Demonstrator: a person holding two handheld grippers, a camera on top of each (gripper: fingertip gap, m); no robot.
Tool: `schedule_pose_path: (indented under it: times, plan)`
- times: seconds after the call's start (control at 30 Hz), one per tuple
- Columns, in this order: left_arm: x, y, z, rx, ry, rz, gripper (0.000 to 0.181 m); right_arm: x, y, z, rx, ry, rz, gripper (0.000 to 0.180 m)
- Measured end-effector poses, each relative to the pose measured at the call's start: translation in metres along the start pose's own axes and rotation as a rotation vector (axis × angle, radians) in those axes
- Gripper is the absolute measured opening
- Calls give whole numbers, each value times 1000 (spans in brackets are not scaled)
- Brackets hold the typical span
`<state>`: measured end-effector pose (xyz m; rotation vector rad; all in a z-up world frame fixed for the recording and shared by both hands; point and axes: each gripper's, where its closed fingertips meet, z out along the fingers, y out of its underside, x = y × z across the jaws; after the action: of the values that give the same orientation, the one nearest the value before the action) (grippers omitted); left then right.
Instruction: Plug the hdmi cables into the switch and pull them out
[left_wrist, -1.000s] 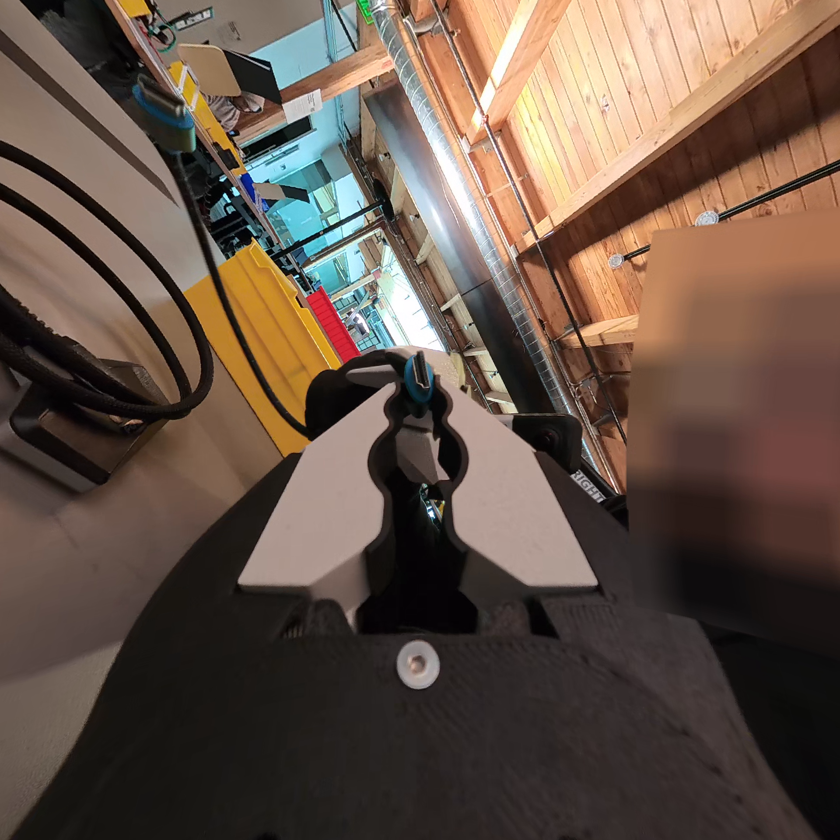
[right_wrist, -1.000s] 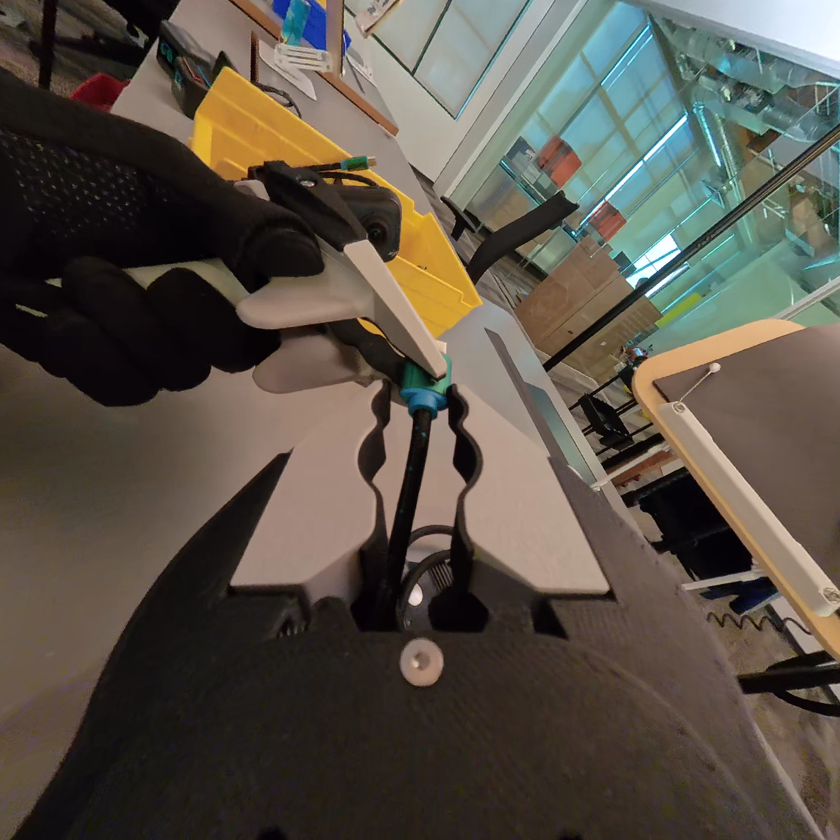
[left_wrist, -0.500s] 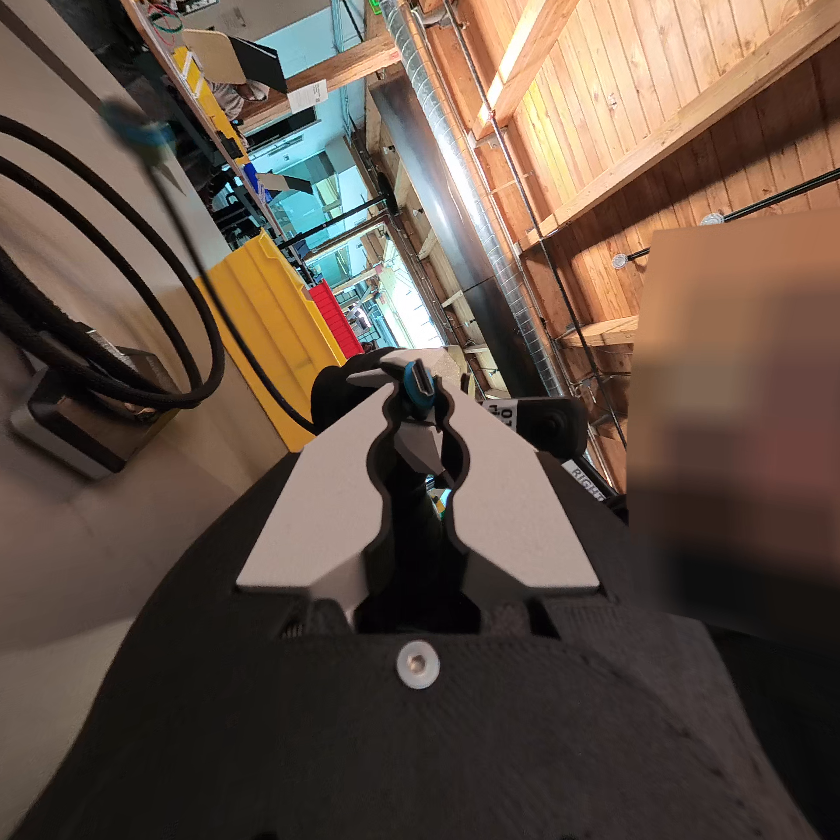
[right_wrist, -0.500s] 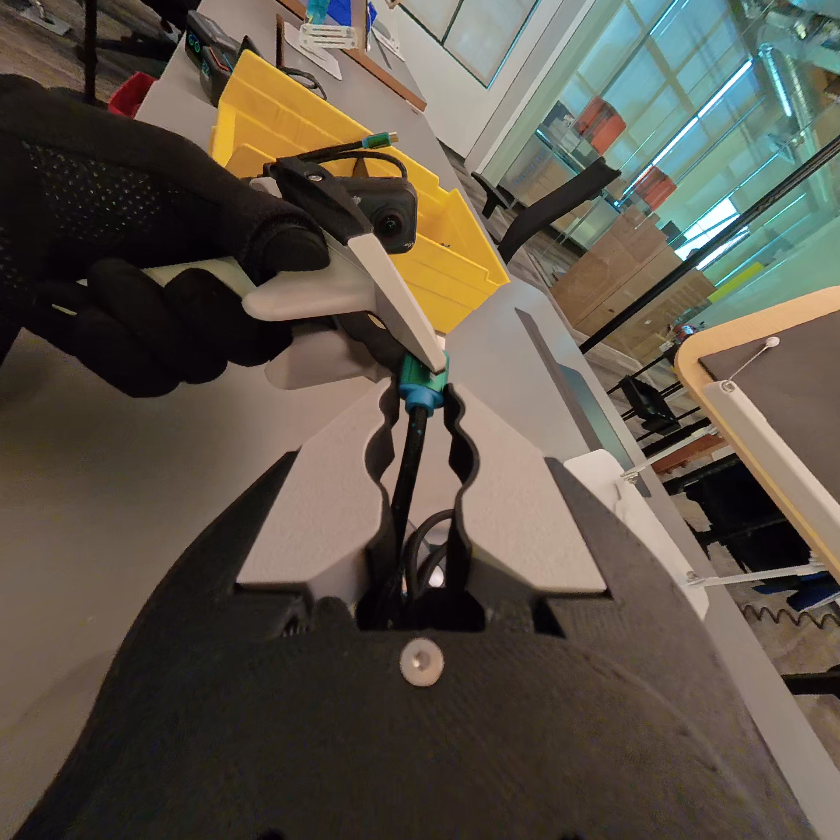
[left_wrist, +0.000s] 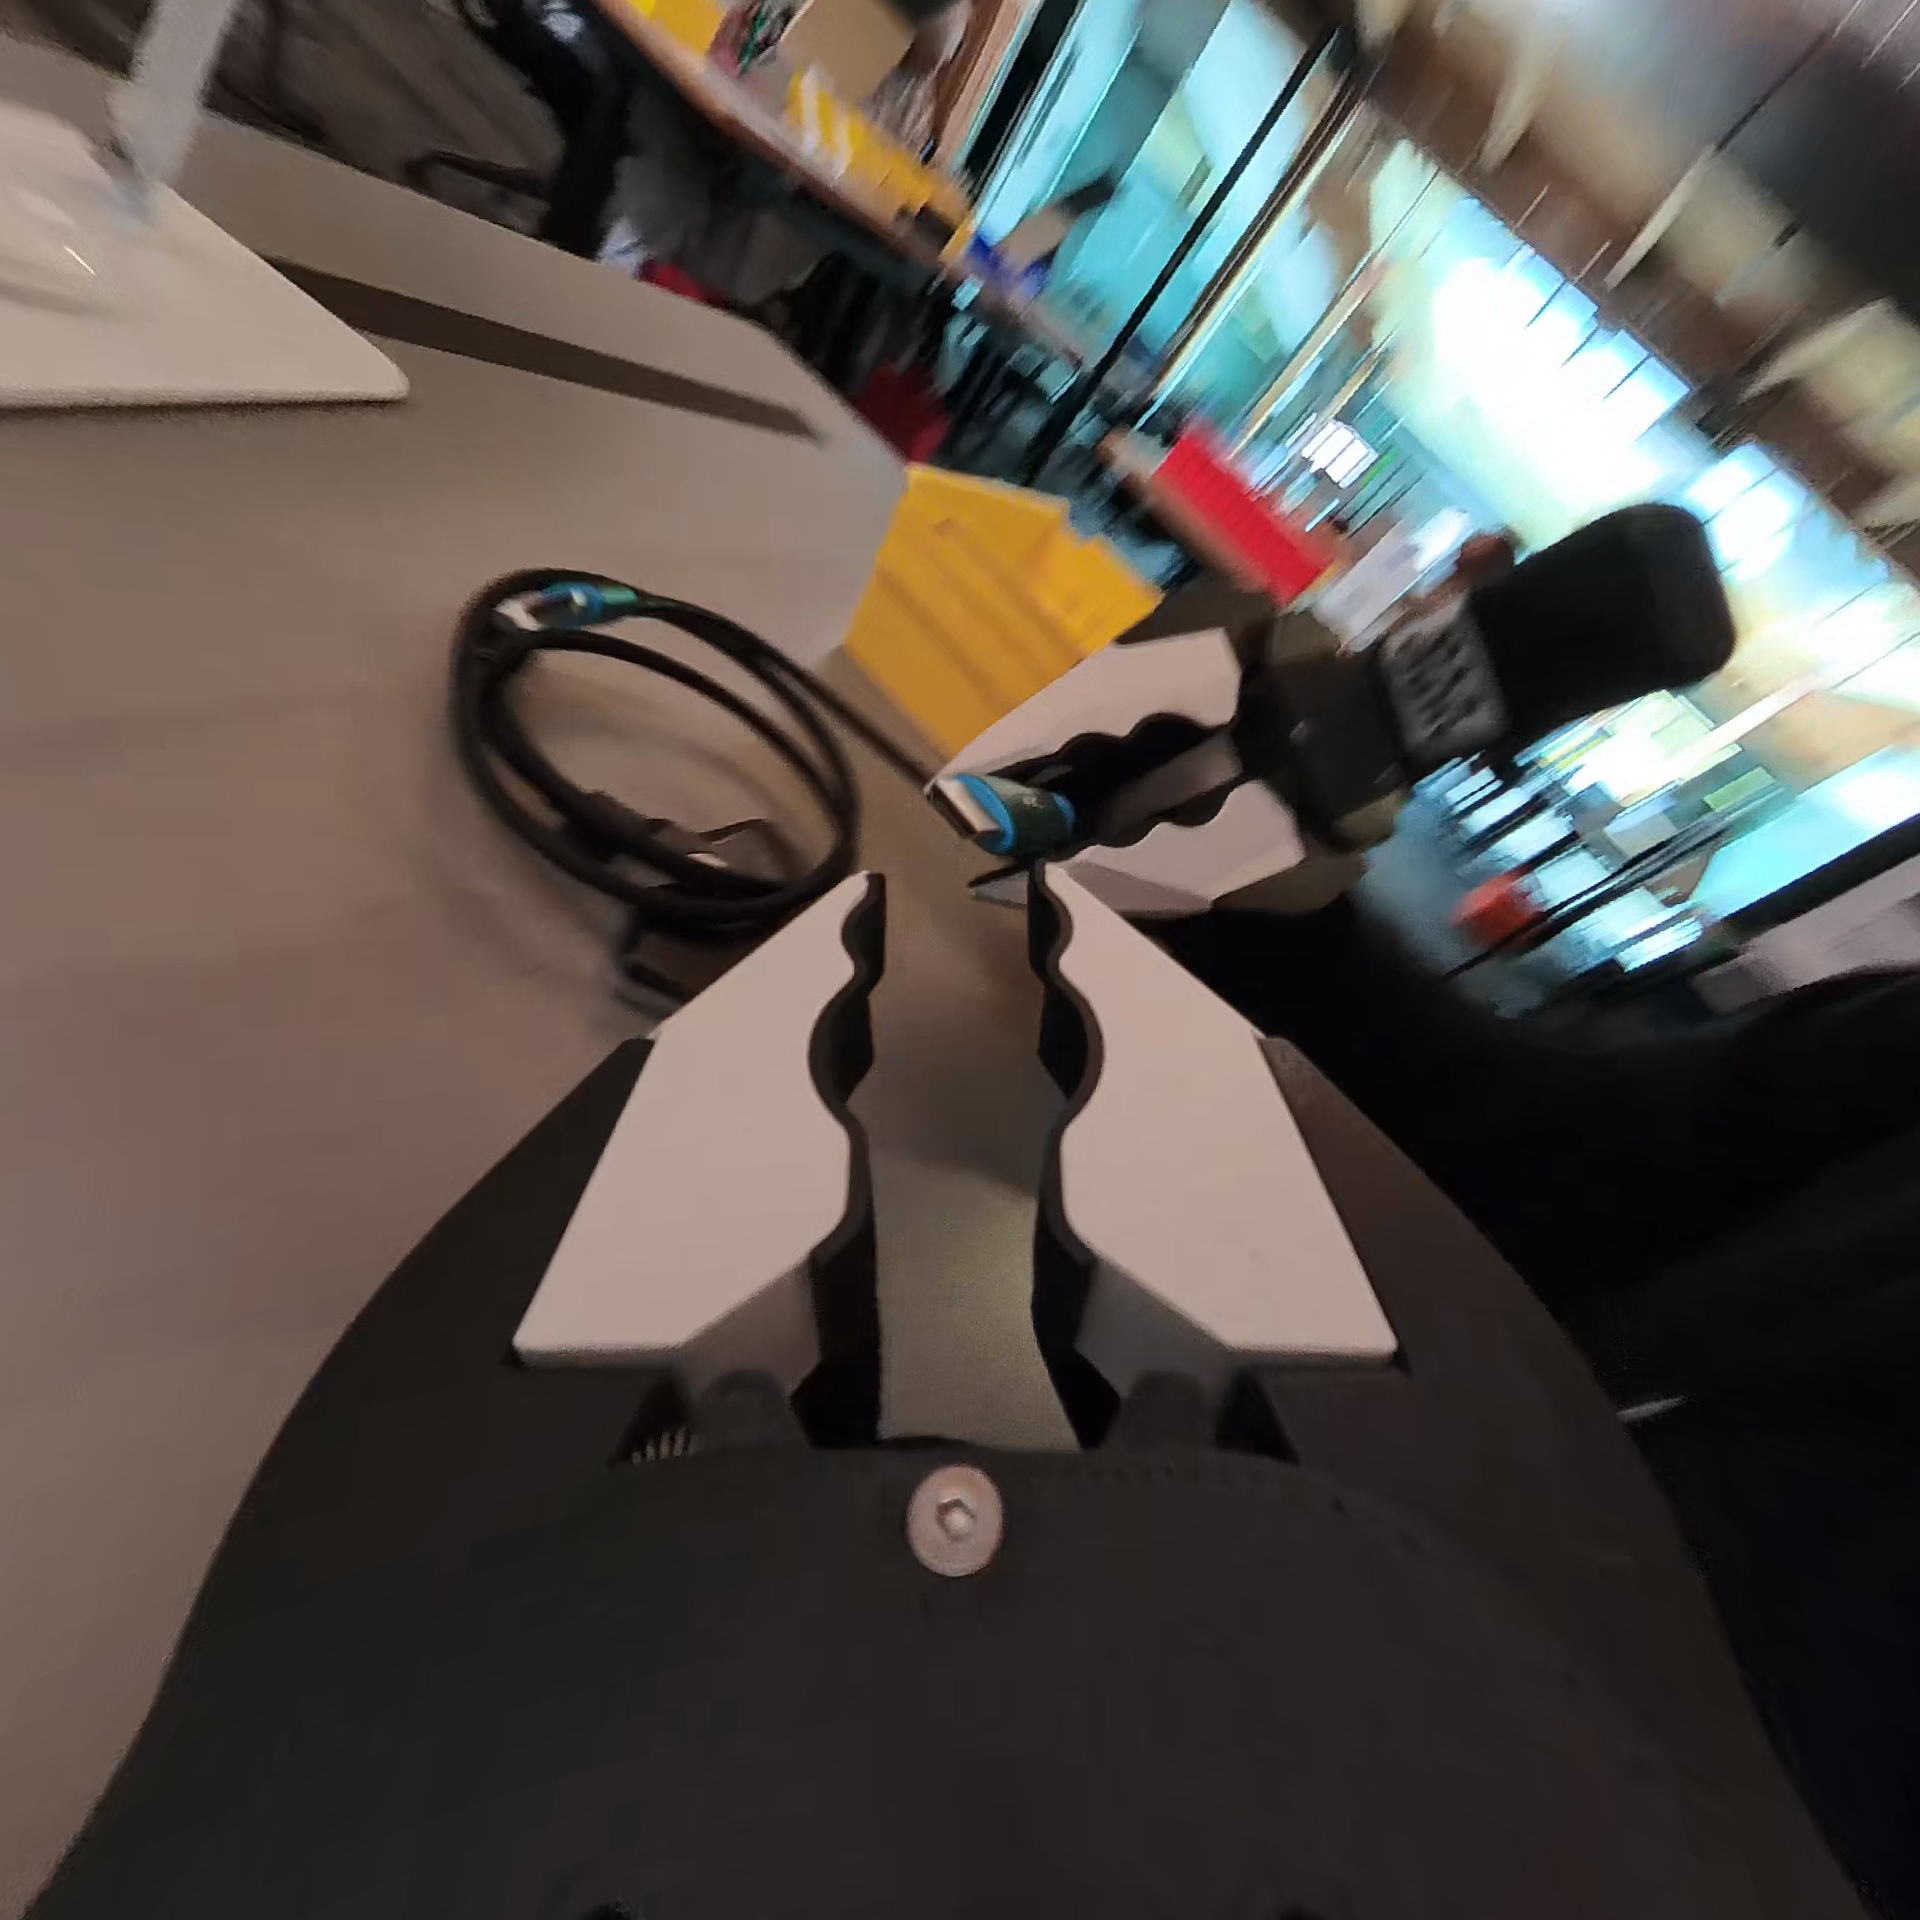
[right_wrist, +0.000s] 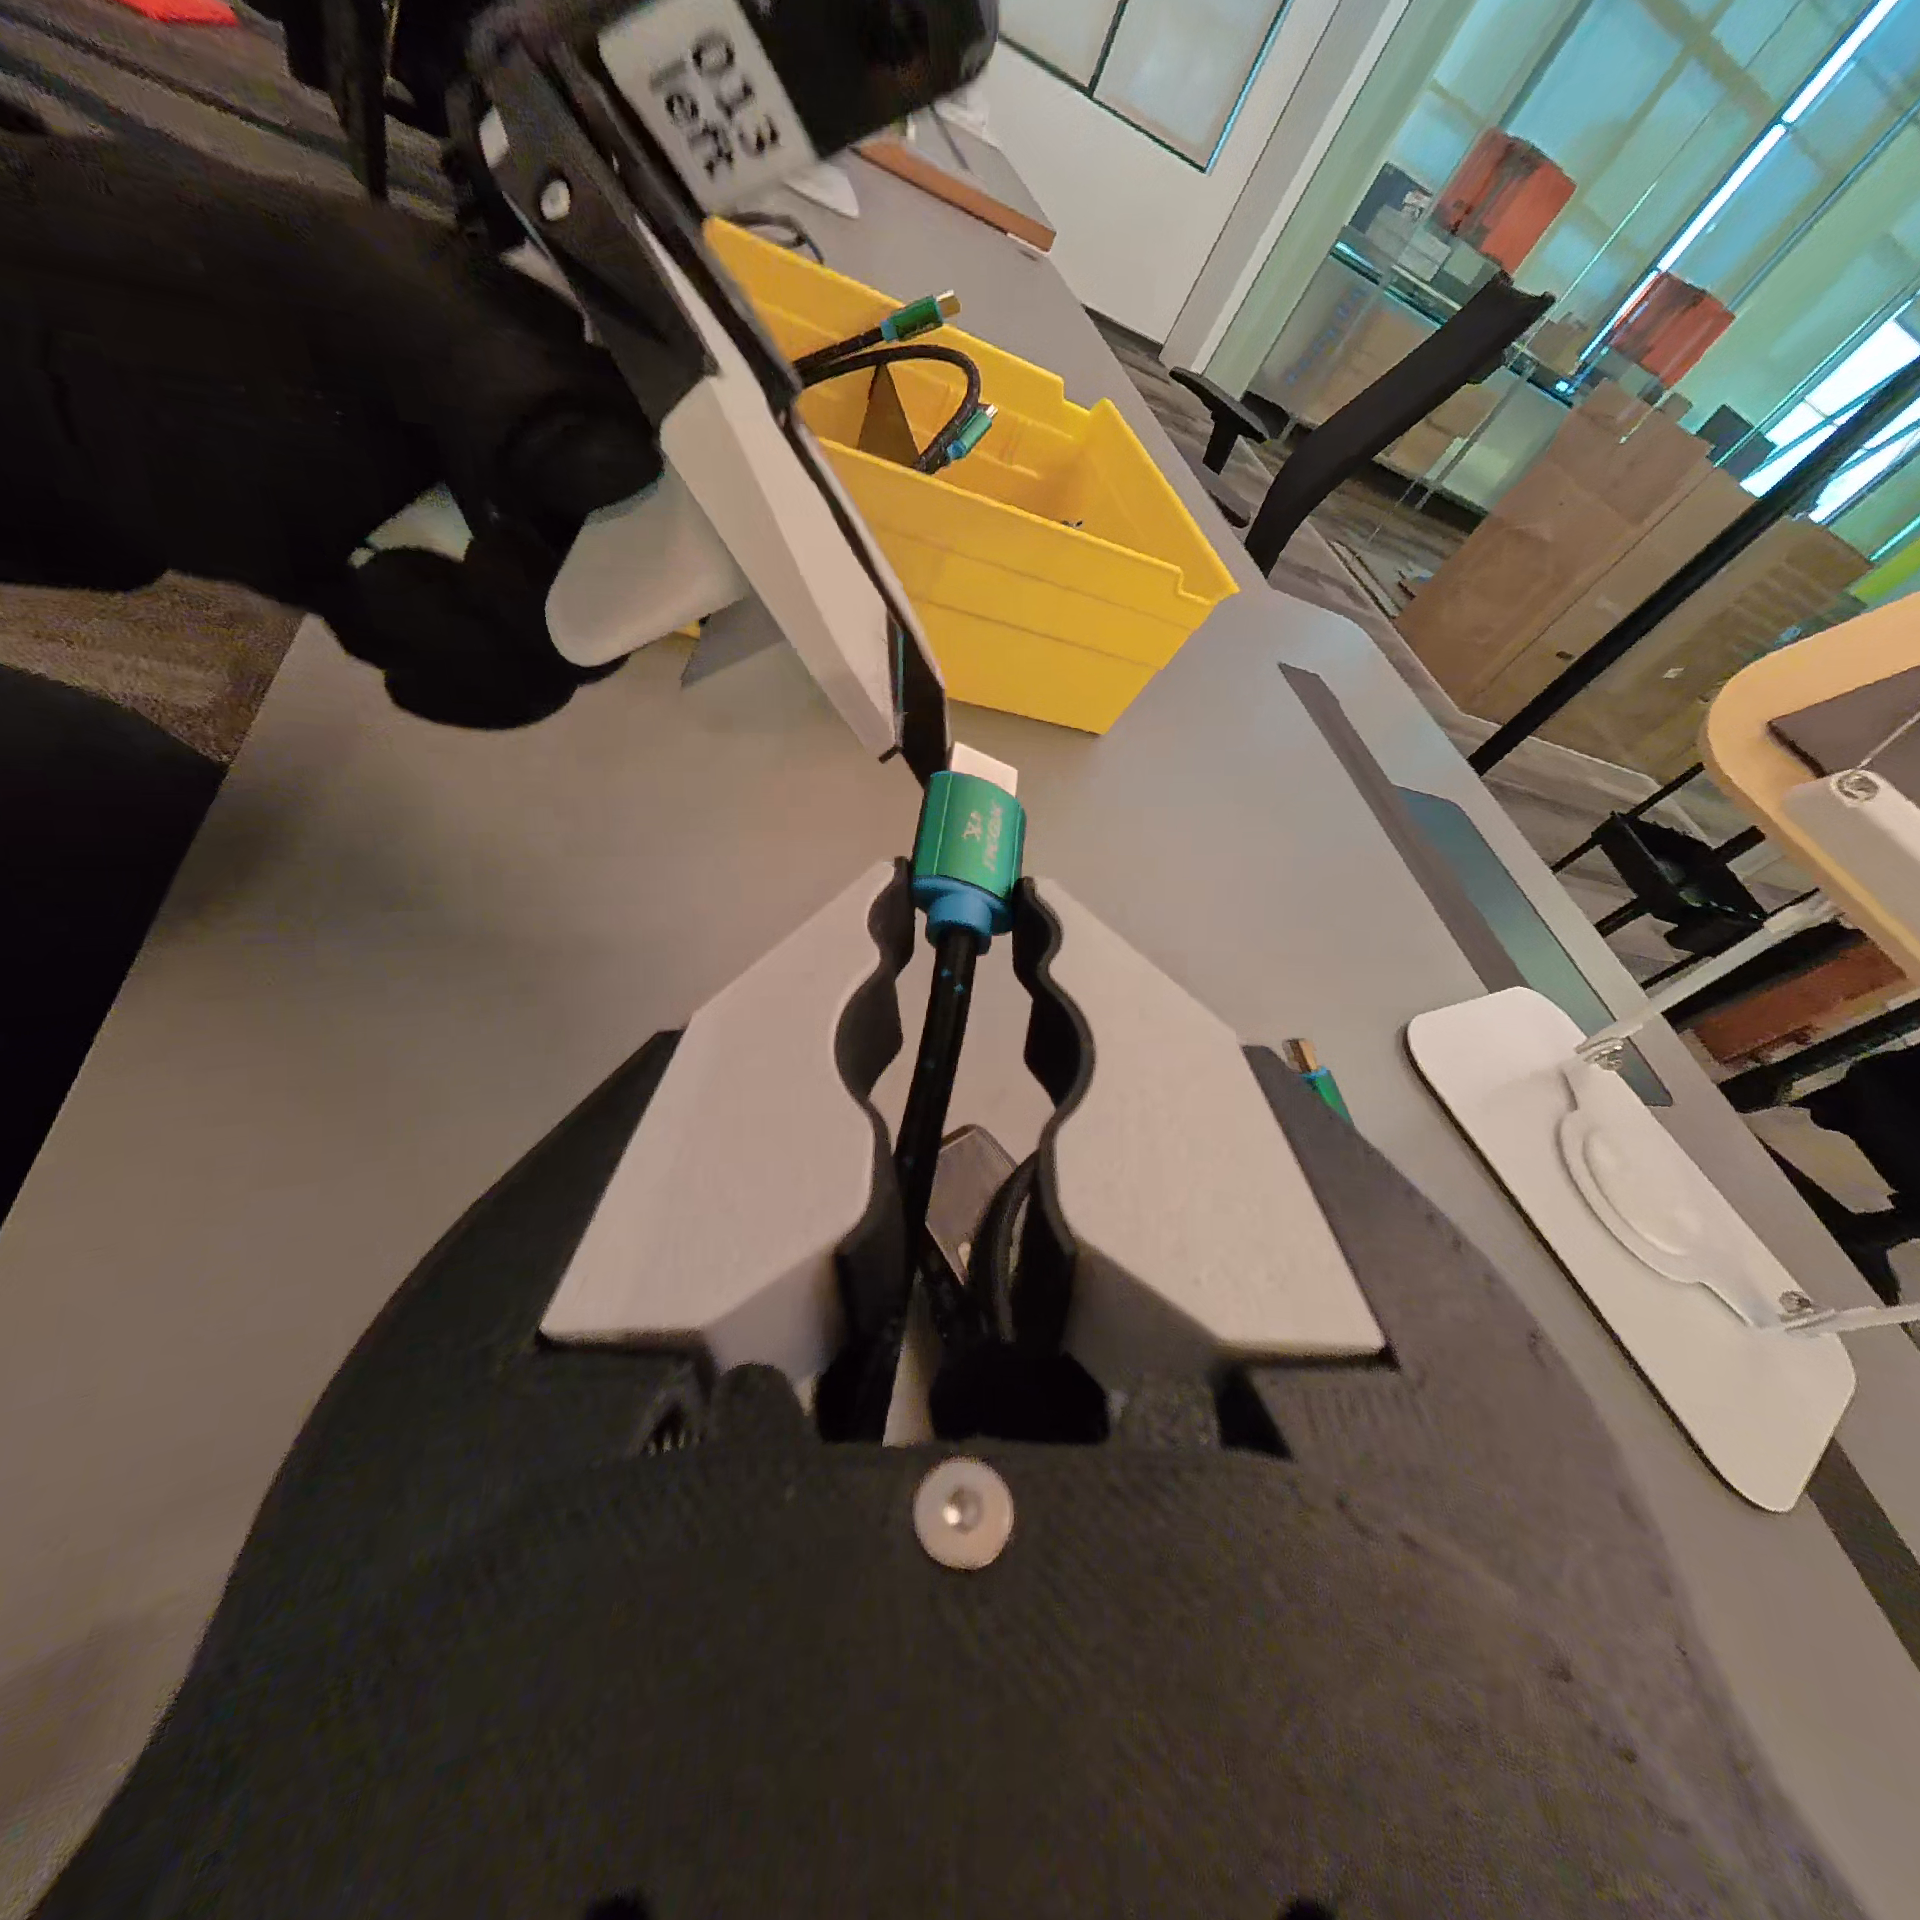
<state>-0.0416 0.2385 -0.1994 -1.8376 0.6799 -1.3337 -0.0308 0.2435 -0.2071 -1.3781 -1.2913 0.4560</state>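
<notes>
While the grey table (right_wrist: 1195, 831) carries a yellow bin (right_wrist: 1039, 561) and coiled black cables (left_wrist: 644, 769), my left gripper (left_wrist: 954, 894) stands released, holding nothing; my right gripper (right_wrist: 961, 894) clenches the HDMI plug (right_wrist: 966, 831), green-sleeved with small printed lettering, raised above the table beside the left gripper's white labelled tag (right_wrist: 717, 125)

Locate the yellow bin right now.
In the right wrist view the yellow bin sits on the grey table, upper centre, just behind the left gripper; a coiled cable lies inside it.
</notes>
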Motion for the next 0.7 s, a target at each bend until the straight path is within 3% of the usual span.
schedule_pose_path:
  times: [0.23,0.37,0.7]
  plan:
    - [-8,6,-8,-193,-302,550,44,-18,-4,-2,59,-177,152,16]
    - [-1,17,-5,-303,-381,815,52,-26,-11,-8,111,-282,236,17]
    - [23,39,11,-407,-410,1128,21,-56,-11,-26,133,-542,357,17]
